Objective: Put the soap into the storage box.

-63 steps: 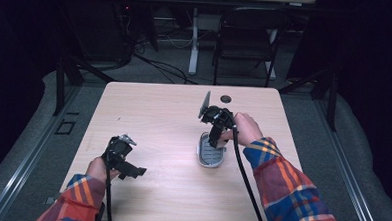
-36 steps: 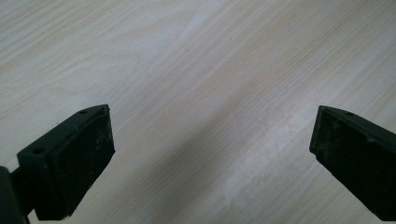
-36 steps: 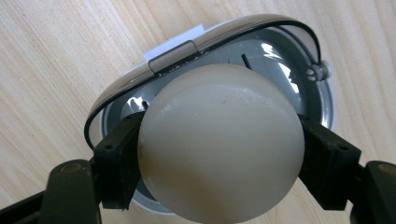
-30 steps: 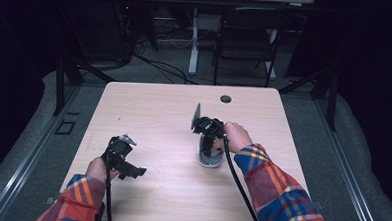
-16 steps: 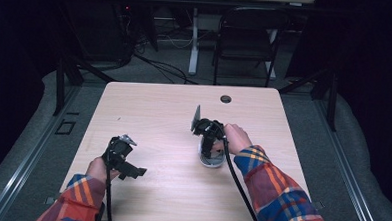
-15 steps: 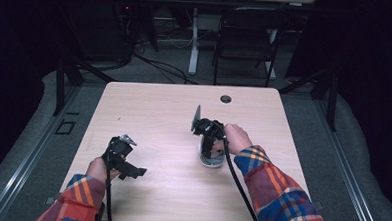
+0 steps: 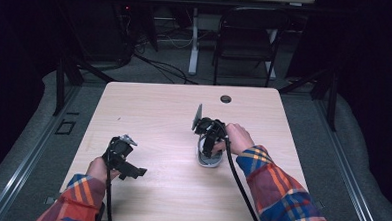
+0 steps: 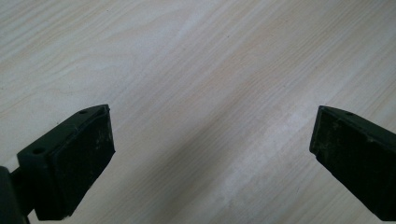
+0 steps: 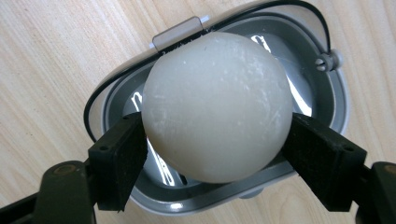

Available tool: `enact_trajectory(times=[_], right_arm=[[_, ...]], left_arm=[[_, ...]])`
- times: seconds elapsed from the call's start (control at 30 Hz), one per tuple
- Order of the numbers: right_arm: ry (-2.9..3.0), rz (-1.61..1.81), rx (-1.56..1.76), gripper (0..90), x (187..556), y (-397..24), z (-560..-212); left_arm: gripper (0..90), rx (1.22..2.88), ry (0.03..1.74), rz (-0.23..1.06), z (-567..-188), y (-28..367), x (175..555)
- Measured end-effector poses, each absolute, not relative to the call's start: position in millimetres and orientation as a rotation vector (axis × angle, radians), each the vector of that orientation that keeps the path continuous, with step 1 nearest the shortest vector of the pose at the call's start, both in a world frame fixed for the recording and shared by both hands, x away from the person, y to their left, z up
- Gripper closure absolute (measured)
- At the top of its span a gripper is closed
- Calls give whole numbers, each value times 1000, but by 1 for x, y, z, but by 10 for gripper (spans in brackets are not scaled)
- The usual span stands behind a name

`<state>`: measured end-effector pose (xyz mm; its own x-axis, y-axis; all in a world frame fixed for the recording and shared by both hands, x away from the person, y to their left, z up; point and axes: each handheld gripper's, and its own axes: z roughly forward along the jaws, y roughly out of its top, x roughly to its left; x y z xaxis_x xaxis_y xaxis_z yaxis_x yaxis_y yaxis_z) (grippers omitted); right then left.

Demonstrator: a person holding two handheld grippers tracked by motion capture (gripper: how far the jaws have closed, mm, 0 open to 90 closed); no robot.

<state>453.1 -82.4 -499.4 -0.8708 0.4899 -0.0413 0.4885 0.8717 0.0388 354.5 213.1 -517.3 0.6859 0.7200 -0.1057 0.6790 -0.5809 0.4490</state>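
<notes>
We hold a white egg-shaped ball (image 9: 217, 105) in the right gripper (image 9: 217, 154), its two black jaws pressed against the ball's flanks, right over a small grey oval container (image 9: 336, 100) that sits on the tabletop (image 7: 154, 113) right of centre, toward the near edge. The step in hand looks like lowering the ball into that container or lifting it out; we cannot tell which. Either way we judge it best to keep the jaws level and centred over the shiny well, move straight up or down, and stay clear of the rim and the hinge tab at the far side, since a round, smooth thing can slip if the squeeze eases unevenly. The ball is matte, faintly scuffed, pale cream-white, and wide enough to cover most of the container's opening. The container has a dark gasket line around its rim and a reflective inner floor. Our left gripper (image 7: 119, 157) rests near the tabletop's near-left corner, jaws spread wide over bare wood, grasping nothing
</notes>
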Motion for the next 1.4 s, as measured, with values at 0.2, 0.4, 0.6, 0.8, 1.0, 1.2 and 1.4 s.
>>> enact_trajectory(times=[0.2, 0.4, 0.6, 0.8, 1.0, 1.2, 1.4], right_arm=[[2988, 91, 785, 205, 449, -89, -489], [2980, 181, 824, 187, 443, -103, -473], [2960, 259, 872, 152, 433, -126, -457], [2912, 303, 905, 122, 424, -149, -445], [2880, 325, 946, 68, 416, -174, -445], [2840, 309, 994, 47, 409, -202, -452], [2807, 281, 1049, 38, 404, -226, -459]], left_arm=[[0, 2437, 1083, 122, -517, 212, 354], [0, 2437, 1085, 120, -517, 213, 354], [0, 2436, 1085, 118, -518, 213, 354], [0, 2436, 1089, 116, -518, 213, 355], [0, 2419, 1096, 112, -518, 213, 354], [0, 2420, 1092, 112, -517, 213, 354], [0, 2423, 1089, 112, -518, 212, 354]])
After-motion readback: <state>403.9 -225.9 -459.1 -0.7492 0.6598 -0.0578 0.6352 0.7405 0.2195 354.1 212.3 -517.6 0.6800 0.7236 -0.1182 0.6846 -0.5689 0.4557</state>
